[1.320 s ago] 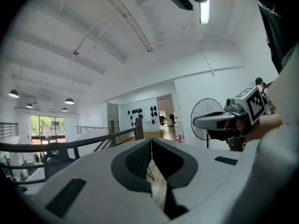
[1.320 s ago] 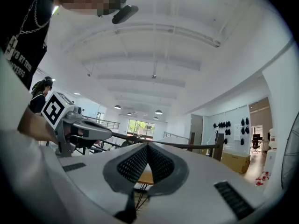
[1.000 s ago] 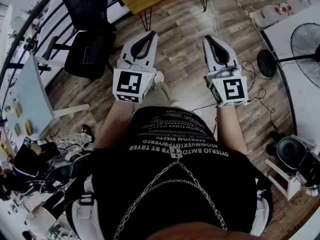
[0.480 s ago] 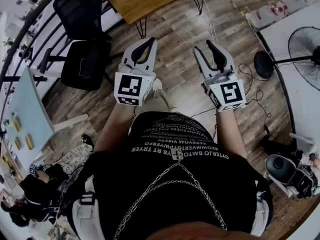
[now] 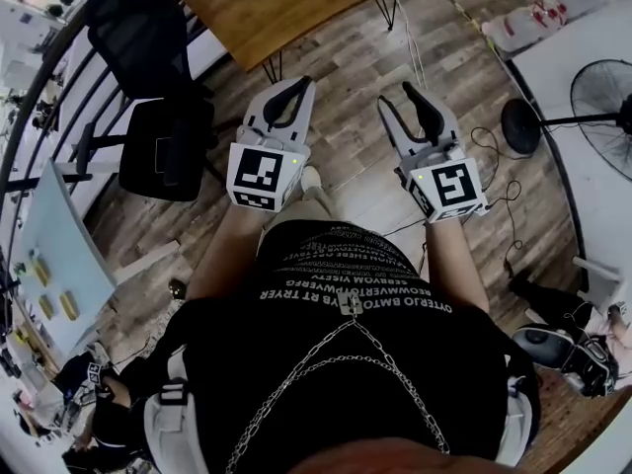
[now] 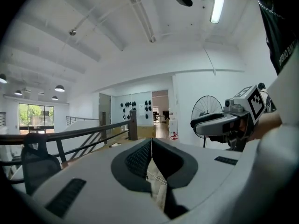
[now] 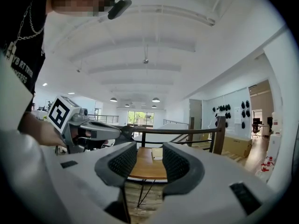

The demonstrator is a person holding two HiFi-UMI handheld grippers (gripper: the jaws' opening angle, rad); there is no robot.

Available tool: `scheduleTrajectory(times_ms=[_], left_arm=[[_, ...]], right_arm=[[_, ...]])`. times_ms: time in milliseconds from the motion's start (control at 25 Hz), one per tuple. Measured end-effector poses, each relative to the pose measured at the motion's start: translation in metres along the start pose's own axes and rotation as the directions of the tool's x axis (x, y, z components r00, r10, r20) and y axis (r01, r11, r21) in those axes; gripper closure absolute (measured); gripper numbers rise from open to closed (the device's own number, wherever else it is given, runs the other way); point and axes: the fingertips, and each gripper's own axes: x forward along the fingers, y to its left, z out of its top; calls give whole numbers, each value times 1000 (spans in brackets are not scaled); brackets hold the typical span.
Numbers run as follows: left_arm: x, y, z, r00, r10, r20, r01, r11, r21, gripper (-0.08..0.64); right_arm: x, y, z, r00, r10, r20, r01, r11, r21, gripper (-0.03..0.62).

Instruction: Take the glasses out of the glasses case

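**A:** What was the biggest thing ahead of the person?

**B:** The wooden table (image 5: 296, 13), well beyond both grippers. A black chair (image 5: 163, 117) stood to its left and a fan (image 5: 604, 85) far off to the right. Plank floor lay between the person and the table.

**A:** And the tools?

**B:** The left gripper (image 5: 299, 85) had its jaws together with nothing in them. The right gripper (image 5: 397, 97) had its jaws apart. They had just been opening, and only the table showed through the gap.

**A:** Where was the case?

**B:** I couldn't find it in any view. A pale flat thing (image 7: 158, 153) lay on the table, too small to tell what it was. So I couldn't tell whether the case was open or closed, or whether the glasses were inside.

**A:** So which step was it?

**B:** My guess was the approach to the table. Doing it well would mean getting close and squaring up, with one gripper ready to steady the case and the other to open it. The left would need its jaws parted first.
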Motion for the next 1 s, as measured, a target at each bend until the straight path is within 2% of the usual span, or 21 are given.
scheduleTrajectory(times_ms=[360, 600, 880, 1000], left_arm=[[41, 22, 6, 998, -59, -19, 59, 998, 2, 531], [60, 49, 11, 996, -90, -14, 90, 996, 6, 531], [71, 100, 8, 998, -65, -1, 65, 998, -12, 531], [79, 109, 5, 998, -66, -6, 65, 997, -38, 531]], right_arm=[[46, -27, 0, 999, -26, -48, 25, 1000, -18, 495], [77, -36, 0, 996, -48, -72, 47, 999, -26, 499], [103, -39, 4, 993, -86, -87, 83, 996, -35, 499], [105, -40, 5, 992, -94, -88, 91, 995, -38, 499]])
